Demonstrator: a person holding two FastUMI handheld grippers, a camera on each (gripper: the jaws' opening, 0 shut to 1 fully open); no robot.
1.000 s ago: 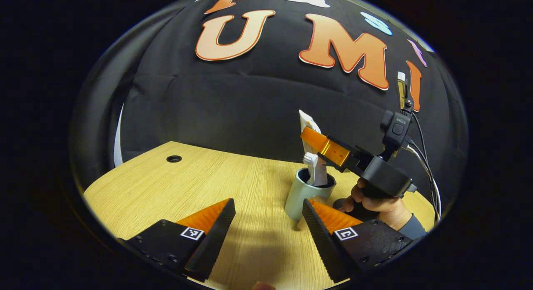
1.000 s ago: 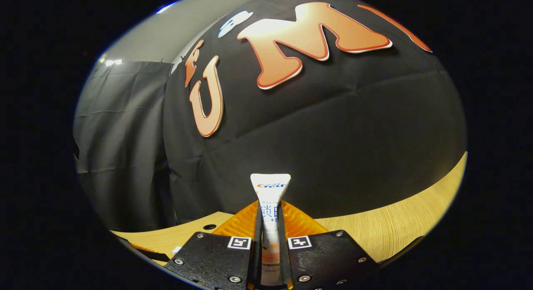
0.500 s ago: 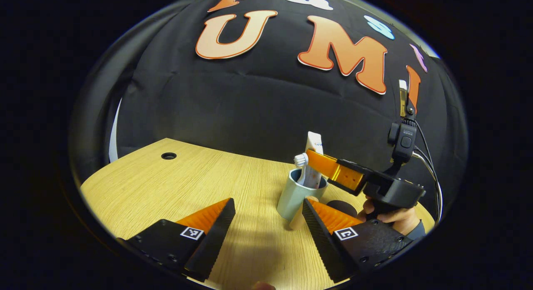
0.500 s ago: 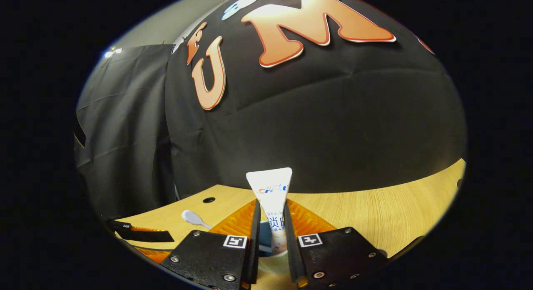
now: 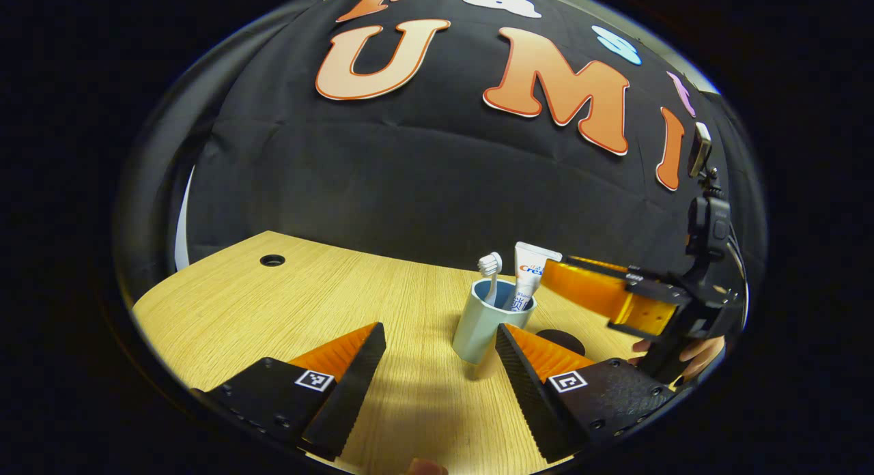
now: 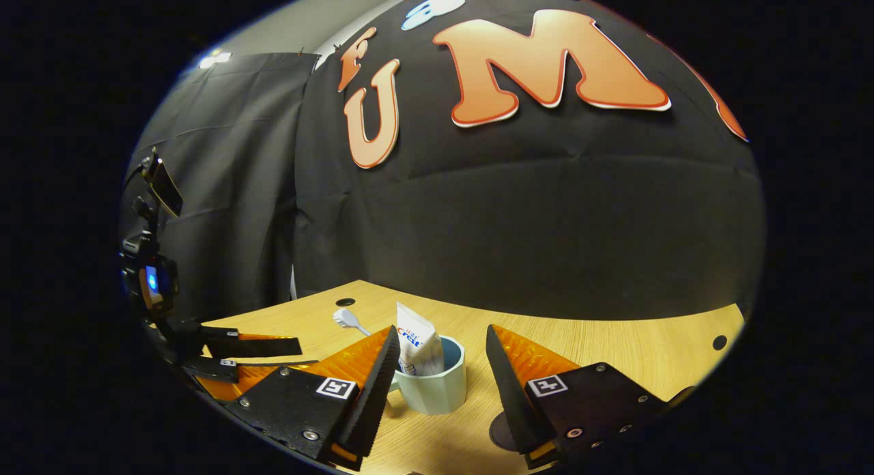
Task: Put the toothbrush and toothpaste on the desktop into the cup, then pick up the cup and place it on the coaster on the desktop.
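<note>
Toothbrush [image 5: 489,274]: one, upright in the cup [image 5: 482,325], long axis near vertical, bristle head up and above the rim; in the right gripper view it leans toward the left side [image 6: 349,319].

Toothpaste [image 5: 530,276]: one tube, standing in the same cup, flat crimped end up, lower end inside; long axis near vertical, slightly tilted against the cup wall. In the right gripper view [image 6: 416,342] it leans left.

Cup: one, pale blue-grey, upright on the desk [image 5: 307,297], mouth up, holding both items. Seen also in the right gripper view [image 6: 437,386].

Coaster [image 5: 558,340]: one, dark round disc, flat on the desk just beside the cup, partly hidden behind a finger; a dark edge of it shows in the right gripper view [image 6: 502,430].

Left gripper [image 5: 437,345]: jaws wide apart, holding nothing, low over the desk, cup beyond its right finger.

Right gripper [image 6: 437,352]: jaws wide apart, holding nothing, cup between and beyond the fingers; from the left gripper view it sits right of the cup [image 5: 580,284], a hand [image 5: 689,352] beneath.

Desk holes: two, one at each far end [image 6: 345,302] [image 6: 718,342].
</note>
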